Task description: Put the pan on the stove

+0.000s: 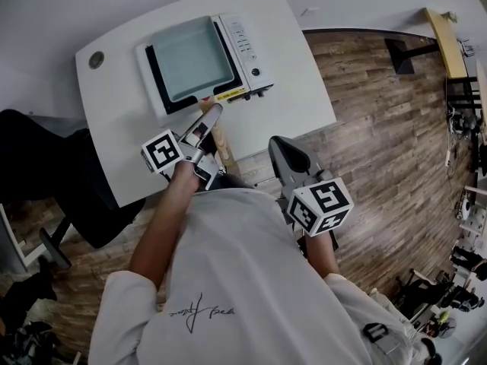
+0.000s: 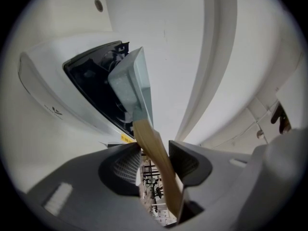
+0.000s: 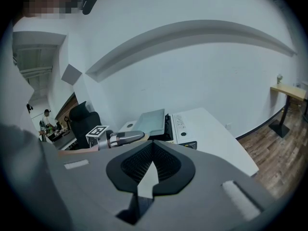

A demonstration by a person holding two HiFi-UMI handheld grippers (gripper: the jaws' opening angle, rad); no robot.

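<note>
Item: pan, pale green, square, shallow, seated on the black top of the stove. Its wooden handle runs out toward 5 o'clock. Stove: white casing, control strip along its 3 o'clock side, standing on a white table at about 11 o'clock from the centre of the head view. Left gripper: jaws closed on the handle, which crosses them slantwise in its own view. Right gripper: at 4 o'clock from the pan, by the table's near edge, well apart from the stove. Its jaw tips meet and nothing is between them. Surroundings: wood-plank floor at 3 o'clock, black chair at 9 o'clock.
</note>
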